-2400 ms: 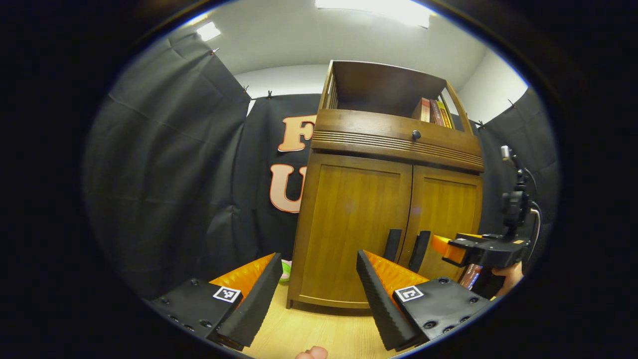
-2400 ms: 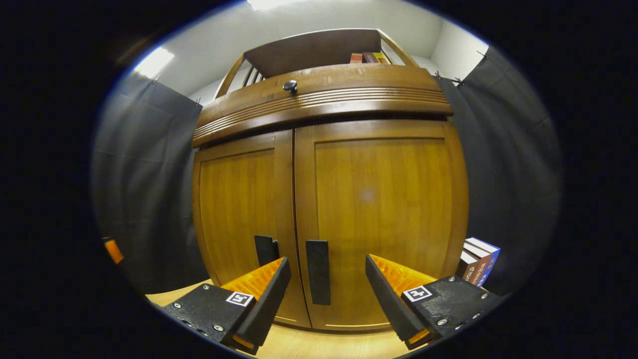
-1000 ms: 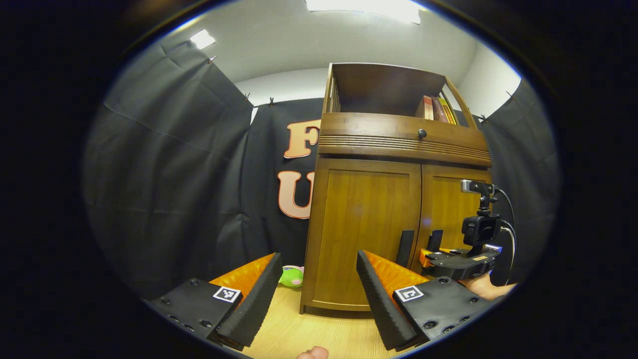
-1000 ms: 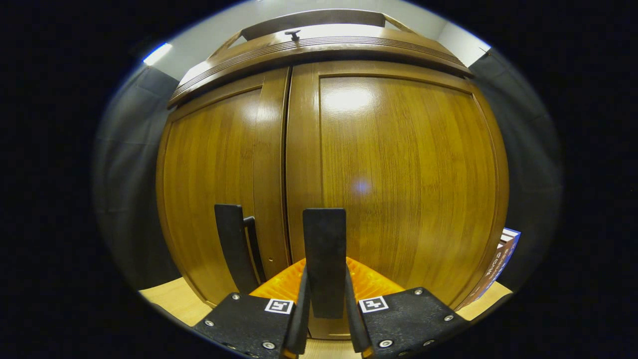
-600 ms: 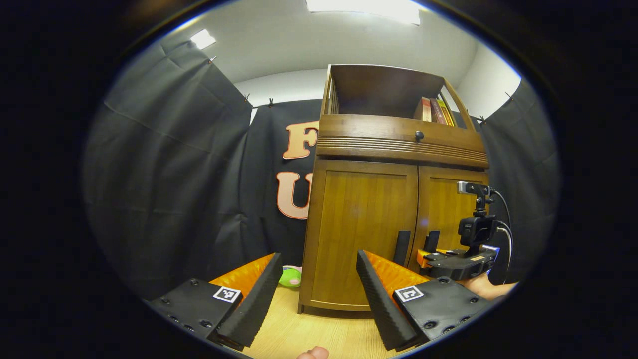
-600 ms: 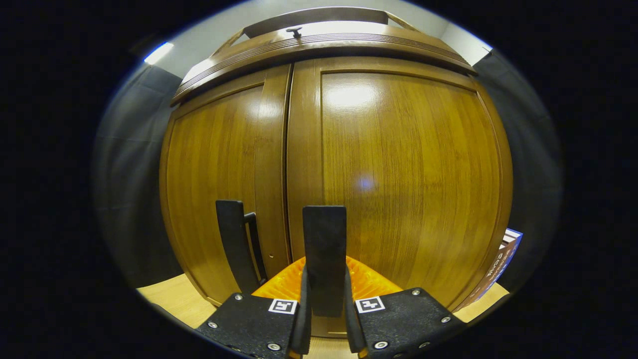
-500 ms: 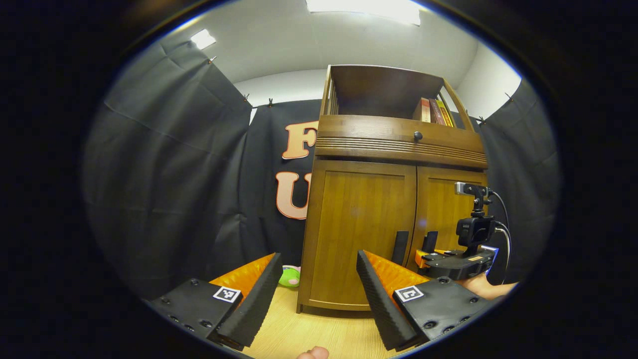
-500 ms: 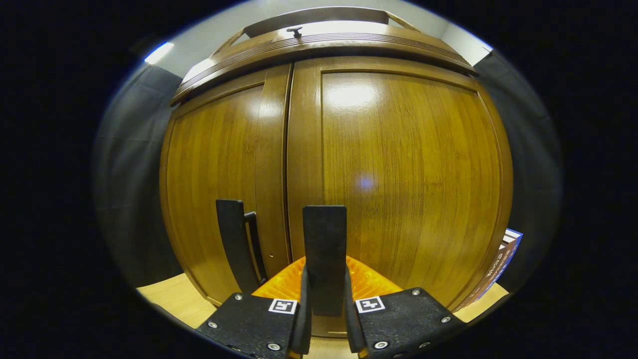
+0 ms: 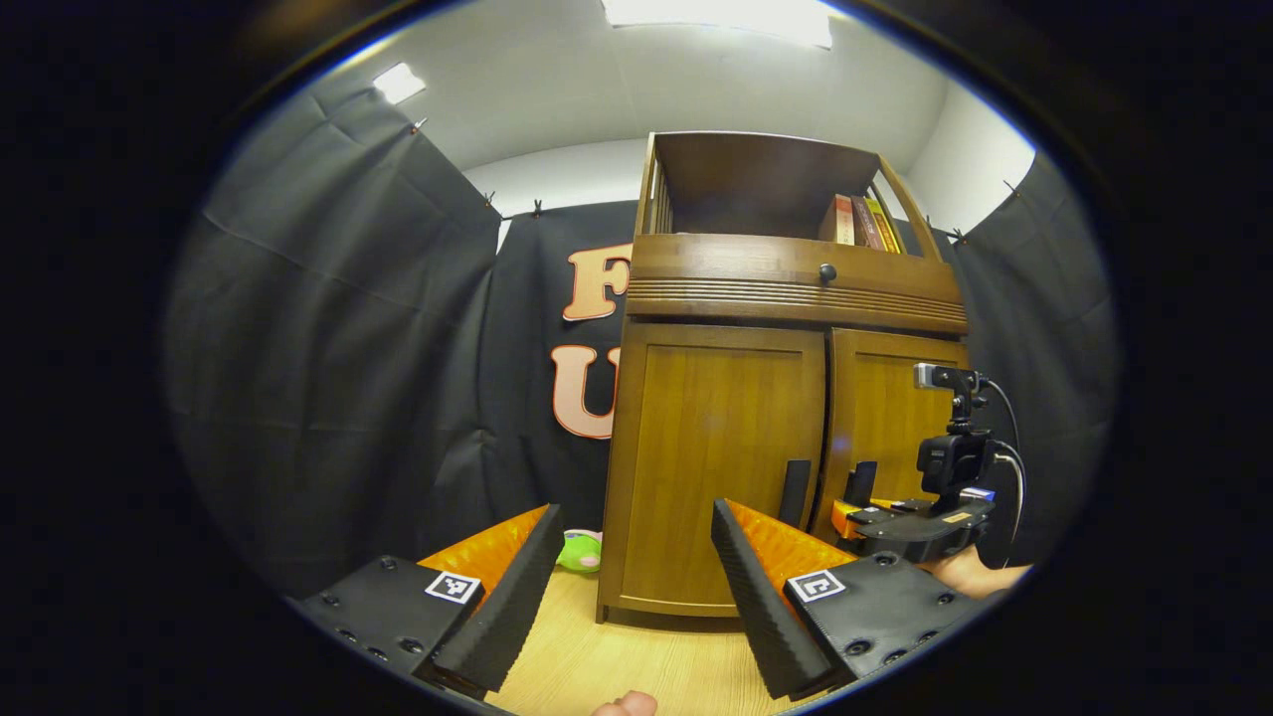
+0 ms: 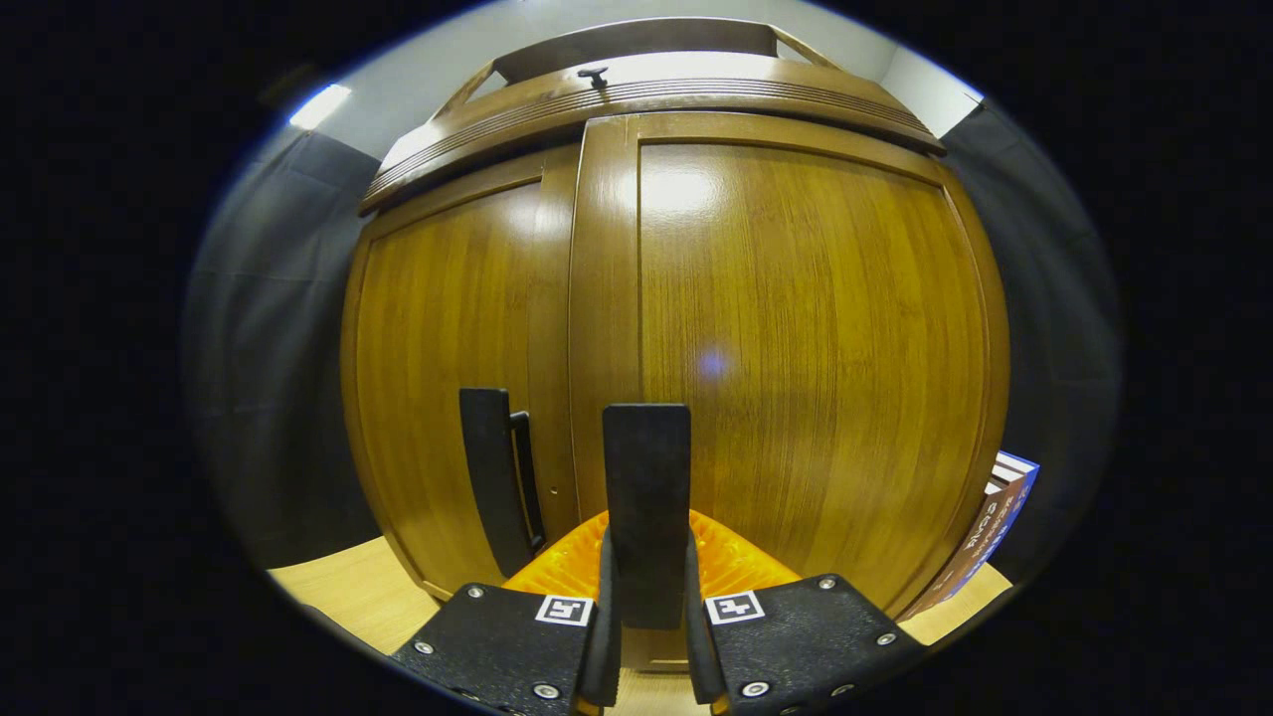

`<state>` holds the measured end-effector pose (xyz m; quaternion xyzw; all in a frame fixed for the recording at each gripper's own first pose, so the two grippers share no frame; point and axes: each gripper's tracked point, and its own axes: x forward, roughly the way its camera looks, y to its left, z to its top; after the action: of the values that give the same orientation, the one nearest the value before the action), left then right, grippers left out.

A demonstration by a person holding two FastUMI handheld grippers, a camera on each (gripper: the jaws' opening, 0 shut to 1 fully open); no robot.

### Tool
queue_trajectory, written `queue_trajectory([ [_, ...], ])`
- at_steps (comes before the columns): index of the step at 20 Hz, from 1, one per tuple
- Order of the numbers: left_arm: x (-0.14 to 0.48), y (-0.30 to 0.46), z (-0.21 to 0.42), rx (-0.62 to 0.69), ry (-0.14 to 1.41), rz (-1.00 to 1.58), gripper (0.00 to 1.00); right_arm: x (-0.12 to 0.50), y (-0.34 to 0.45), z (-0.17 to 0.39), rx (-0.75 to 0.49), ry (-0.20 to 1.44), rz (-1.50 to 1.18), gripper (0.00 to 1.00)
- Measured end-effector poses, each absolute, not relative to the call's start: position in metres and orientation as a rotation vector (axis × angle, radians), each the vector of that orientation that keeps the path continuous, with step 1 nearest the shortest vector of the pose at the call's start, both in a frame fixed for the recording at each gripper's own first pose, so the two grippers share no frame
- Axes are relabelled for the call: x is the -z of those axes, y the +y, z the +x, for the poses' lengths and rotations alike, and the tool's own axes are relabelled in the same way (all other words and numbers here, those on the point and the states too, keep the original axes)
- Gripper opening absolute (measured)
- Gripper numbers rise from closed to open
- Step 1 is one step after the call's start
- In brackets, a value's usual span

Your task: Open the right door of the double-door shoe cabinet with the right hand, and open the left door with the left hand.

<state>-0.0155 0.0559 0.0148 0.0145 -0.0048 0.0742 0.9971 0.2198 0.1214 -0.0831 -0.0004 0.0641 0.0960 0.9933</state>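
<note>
The right gripper [image 10: 646, 597] is closed on the right door handle [image 10: 646, 497] of the shoe cabinet [image 9: 786, 298], near the door's inner edge. The left gripper [image 9: 632, 587] is wide open and holds nothing, well apart from the left door handle [image 9: 796, 490].

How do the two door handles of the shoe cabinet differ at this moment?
The right door handle is clamped between both fingers of the right gripper; the left door handle is free, with the left gripper open and well back from it. The right door stands slightly proud of the left door. Both handles are dark upright bars beside the centre seam.
</note>
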Motion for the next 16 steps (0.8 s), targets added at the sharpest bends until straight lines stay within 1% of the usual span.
queue_trajectory([
  [5,-0.018,0.048,-0.017,-0.129,-0.014,0.040,0.99,0.082,0.114,0.190,-0.219,0.129,0.003,0.27],
  [14,-0.011,0.030,-0.016,-0.088,0.011,0.040,0.99,0.074,0.086,0.140,-0.224,0.144,0.039,0.27],
  [15,-0.010,0.028,-0.015,-0.083,0.014,0.040,0.96,0.074,0.082,0.133,-0.223,0.141,0.036,0.27],
  [16,-0.008,0.025,-0.013,-0.077,0.016,0.039,0.96,0.073,0.078,0.127,-0.218,0.141,0.034,0.27],
])
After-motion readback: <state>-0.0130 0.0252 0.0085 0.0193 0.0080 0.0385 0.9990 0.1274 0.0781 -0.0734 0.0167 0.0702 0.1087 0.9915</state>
